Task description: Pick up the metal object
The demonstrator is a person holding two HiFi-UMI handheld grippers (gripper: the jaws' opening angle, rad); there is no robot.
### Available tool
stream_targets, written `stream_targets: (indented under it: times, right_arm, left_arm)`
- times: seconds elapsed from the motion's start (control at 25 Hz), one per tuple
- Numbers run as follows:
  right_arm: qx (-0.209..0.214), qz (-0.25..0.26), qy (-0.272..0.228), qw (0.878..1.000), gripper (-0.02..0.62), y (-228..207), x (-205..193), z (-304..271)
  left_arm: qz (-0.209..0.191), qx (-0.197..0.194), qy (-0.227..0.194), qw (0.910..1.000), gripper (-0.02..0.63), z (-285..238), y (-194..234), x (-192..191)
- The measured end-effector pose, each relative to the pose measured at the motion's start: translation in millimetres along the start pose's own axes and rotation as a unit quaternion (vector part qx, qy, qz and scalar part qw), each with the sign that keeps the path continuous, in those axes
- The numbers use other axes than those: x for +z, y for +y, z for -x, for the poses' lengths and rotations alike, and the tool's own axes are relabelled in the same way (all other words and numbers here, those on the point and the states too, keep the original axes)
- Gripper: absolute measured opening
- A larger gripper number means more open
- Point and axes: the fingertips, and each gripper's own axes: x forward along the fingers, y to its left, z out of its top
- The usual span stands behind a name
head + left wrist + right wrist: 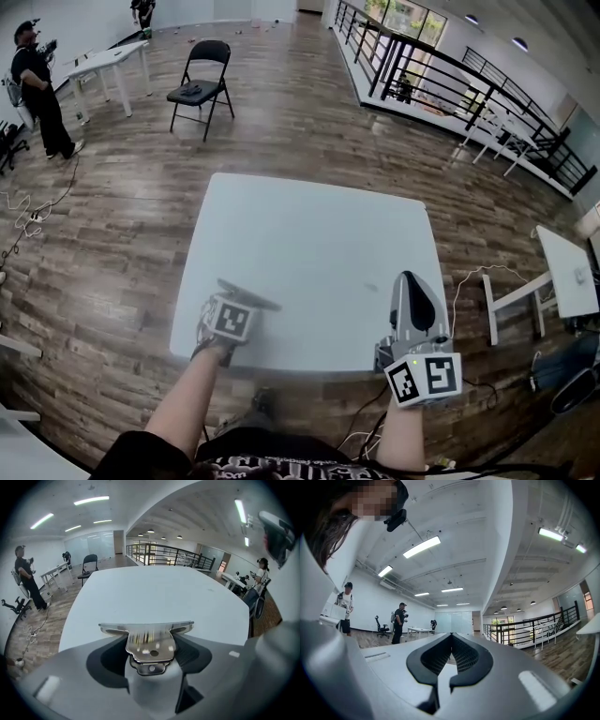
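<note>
Head view: left gripper [232, 317] at near-left edge of white table [309, 234], on metal clip [251, 298]. Left gripper view: jaws clamped on clip; grasp apparently made, lift likely next. Right gripper view: right gripper [450, 641] closed, empty.

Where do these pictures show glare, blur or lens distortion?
Left gripper view: the metal clip shows streaky bright reflections, and the table edge bows. Head view: the wide lens curves the railing and floorboards. Right gripper view: ceiling lamps glare, and the corners go black.
</note>
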Motion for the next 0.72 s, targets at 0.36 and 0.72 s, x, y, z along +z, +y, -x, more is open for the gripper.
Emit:
stream_targets:
  times: [0.36, 0.72]
  right_arm:
    - [0.005, 0.0, -0.003, 1.0, 0.005, 3, 1, -1]
    - [0.014, -0.001, -0.008, 1.0, 0.005, 4, 4, -4]
  left_arm:
    - [0.016, -0.007, -0.103, 0.9945, 0.288, 67, 6, 50]
    - [-0.014, 0.016, -0.228, 0.9735, 0.288, 179, 8, 113]
